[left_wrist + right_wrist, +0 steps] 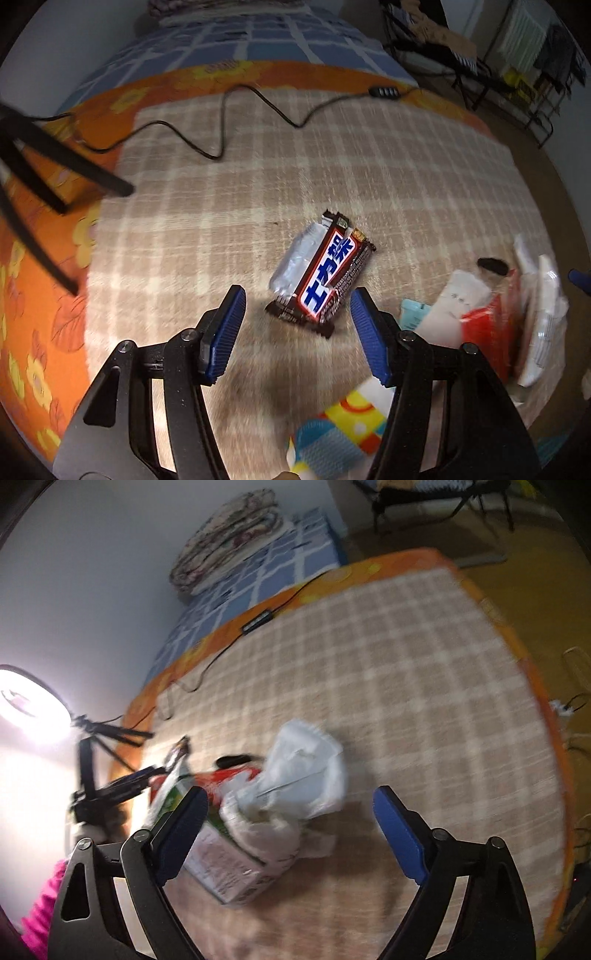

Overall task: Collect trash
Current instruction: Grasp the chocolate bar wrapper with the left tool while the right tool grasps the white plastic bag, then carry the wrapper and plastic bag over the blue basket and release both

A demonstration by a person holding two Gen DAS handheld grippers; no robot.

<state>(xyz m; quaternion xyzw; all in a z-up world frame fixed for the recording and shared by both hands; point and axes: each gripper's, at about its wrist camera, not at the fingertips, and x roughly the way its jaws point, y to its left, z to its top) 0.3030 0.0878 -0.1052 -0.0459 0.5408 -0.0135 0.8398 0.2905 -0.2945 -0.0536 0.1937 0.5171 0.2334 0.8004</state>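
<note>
You're hovering your left gripper (297, 299), jaws spread, w/ the brown-and-silver foil candy-bar wrapper (319, 271) lying between its tips on the beige plaid cloth (258, 177), while your right gripper (290, 801) is gaping wide over the crumpled white plastic bag (295, 779).

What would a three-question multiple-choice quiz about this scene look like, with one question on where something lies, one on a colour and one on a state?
1. Where does the chocolate bar wrapper lie?
A. just beyond the left gripper's fingertips
B. on the floor
C. inside a box

2. What colour are the pads on the gripper fingers?
A. red
B. blue
C. white

3. What state is the right gripper in?
A. shut on the white plastic bag
B. shut and empty
C. open, touching nothing

Answers: 1 A, the wrapper rests on the checked cloth ahead of the fingers; 2 B, both wrist views show blue pads; 3 C, the jaws stand wide with the bag beyond them.
</note>
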